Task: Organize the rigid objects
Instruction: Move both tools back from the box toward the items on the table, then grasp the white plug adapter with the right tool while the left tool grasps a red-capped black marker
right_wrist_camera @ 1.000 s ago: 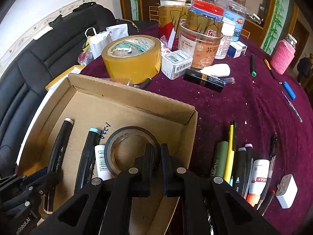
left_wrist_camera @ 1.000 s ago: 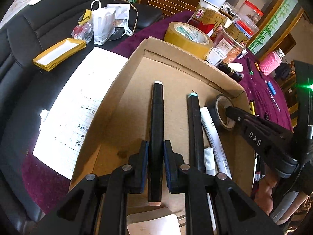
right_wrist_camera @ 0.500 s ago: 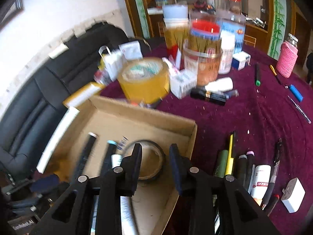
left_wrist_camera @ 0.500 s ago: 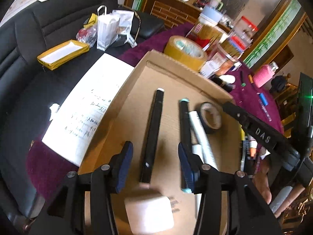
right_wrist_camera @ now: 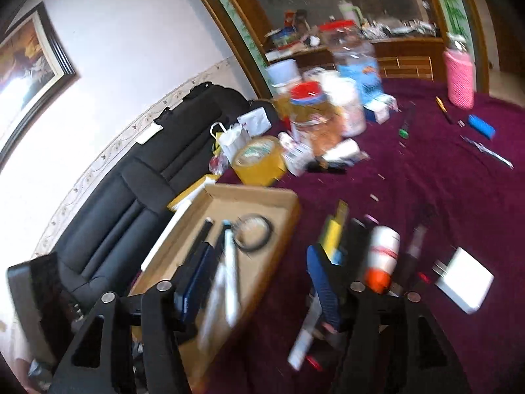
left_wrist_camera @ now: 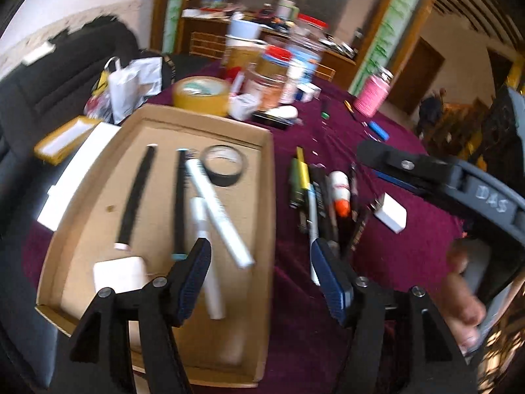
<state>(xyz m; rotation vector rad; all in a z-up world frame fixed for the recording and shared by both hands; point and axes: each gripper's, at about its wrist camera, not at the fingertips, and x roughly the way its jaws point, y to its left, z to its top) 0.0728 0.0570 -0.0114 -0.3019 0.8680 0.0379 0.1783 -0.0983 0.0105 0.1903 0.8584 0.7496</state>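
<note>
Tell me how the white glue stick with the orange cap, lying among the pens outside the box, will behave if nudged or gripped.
The glue stick looks round-bodied, so on the cloth it would likely roll sideways if nudged. Its smooth plastic shell is probably stiff and a little slippery. It lies tight among pens, so a push may shift those too.

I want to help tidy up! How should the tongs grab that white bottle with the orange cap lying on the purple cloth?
Grip the white bottle across its round middle, coming down from above. It lies flat on the purple cloth among the loose pens, so only its top is free. Its sides look crowded, so the tongs' tips should probably slip in carefully on either side of the body, not at the tapered orange cap.
</note>
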